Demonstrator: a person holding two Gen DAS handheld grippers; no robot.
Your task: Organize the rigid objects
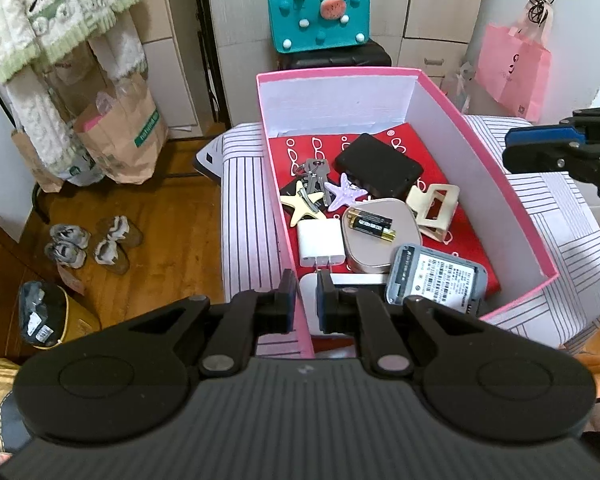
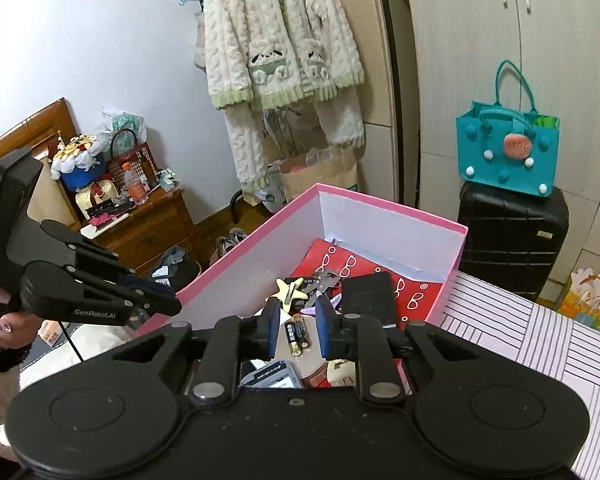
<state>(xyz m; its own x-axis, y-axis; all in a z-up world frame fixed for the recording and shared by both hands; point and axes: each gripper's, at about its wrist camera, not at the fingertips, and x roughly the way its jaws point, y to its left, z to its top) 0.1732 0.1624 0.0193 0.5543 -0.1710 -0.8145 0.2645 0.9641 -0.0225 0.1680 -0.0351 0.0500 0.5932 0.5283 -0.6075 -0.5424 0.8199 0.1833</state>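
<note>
While straddling the near wall of the pink box (image 1: 440, 120), left gripper (image 1: 305, 300) narrowly apart around that wall, not visibly clamped. Inside: batteries (image 1: 372, 224) on a beige case (image 1: 376, 240), white charger (image 1: 320, 242), keys (image 1: 314, 174).

From the right wrist, right gripper (image 2: 297, 326) parted, empty, above the batteries (image 2: 298, 332); black wallet (image 2: 370, 298) beside.

A pink box (image 1: 512, 208) sits on the striped bedcover (image 1: 248, 216).
</note>
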